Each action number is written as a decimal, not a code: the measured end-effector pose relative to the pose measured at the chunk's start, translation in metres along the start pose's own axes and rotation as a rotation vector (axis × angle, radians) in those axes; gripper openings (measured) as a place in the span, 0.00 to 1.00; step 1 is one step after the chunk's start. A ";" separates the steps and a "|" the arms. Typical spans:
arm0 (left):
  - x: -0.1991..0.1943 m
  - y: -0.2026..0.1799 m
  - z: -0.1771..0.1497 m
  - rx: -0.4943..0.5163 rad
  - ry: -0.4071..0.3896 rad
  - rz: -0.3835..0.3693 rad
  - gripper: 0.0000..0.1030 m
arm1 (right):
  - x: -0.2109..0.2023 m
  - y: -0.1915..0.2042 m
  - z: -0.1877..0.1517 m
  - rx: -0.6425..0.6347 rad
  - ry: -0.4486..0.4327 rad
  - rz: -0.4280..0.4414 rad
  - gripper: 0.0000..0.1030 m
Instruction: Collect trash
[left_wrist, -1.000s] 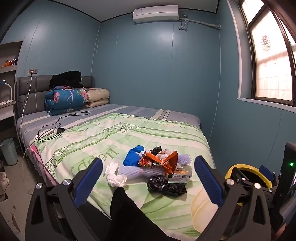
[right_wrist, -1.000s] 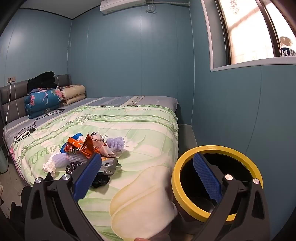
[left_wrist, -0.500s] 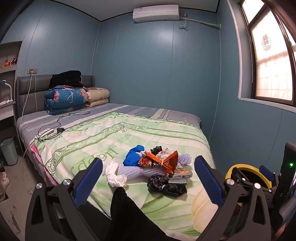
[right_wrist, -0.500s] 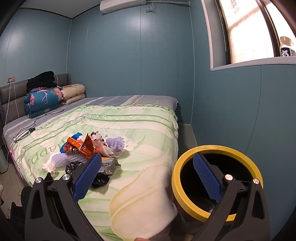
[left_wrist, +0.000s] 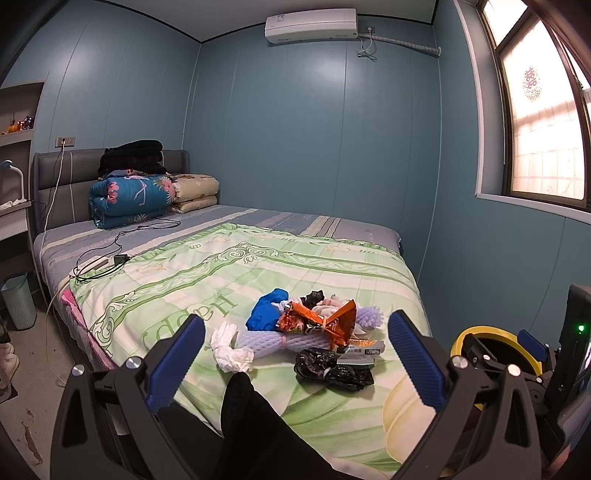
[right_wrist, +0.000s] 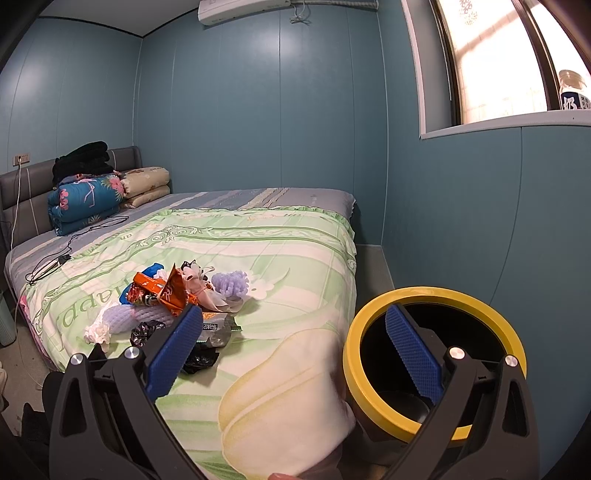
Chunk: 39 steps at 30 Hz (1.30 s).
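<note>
A pile of trash lies on the green bedspread (left_wrist: 207, 280): an orange snack wrapper (left_wrist: 317, 322), blue plastic (left_wrist: 266, 310), lilac foam netting (left_wrist: 284, 341), a white tissue (left_wrist: 231, 349), a black bag (left_wrist: 330, 369) and a silver packet (left_wrist: 360, 352). The pile also shows in the right wrist view (right_wrist: 173, 295). A bin with a yellow rim (right_wrist: 436, 358) stands at the bed's right corner. My left gripper (left_wrist: 295, 362) is open and empty, short of the pile. My right gripper (right_wrist: 295, 354) is open and empty, between pile and bin.
Folded quilts (left_wrist: 133, 199) and pillows sit at the headboard. A charger cable (left_wrist: 118, 251) trails across the bed's left side. A small grey bin (left_wrist: 18, 301) stands on the floor at left. A dark leg (left_wrist: 251, 424) is below the left gripper. Blue walls close the right side.
</note>
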<state>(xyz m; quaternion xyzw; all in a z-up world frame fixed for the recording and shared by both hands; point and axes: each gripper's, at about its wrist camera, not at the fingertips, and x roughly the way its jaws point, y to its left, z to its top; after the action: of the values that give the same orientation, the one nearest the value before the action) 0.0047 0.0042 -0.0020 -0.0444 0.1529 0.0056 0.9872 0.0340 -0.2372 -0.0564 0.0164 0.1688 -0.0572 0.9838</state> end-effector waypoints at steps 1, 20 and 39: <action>0.000 0.000 0.000 0.001 0.000 0.001 0.93 | 0.000 0.000 0.000 0.000 0.000 0.000 0.92; -0.001 -0.001 0.000 0.000 0.001 -0.001 0.93 | 0.001 0.000 -0.003 0.002 0.002 -0.001 0.92; -0.003 -0.001 -0.001 0.002 0.001 -0.002 0.93 | 0.002 0.000 -0.005 0.003 0.007 -0.001 0.92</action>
<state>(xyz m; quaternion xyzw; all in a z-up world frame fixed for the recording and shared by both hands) 0.0017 0.0036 -0.0018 -0.0437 0.1533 0.0044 0.9872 0.0343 -0.2367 -0.0616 0.0182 0.1720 -0.0578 0.9832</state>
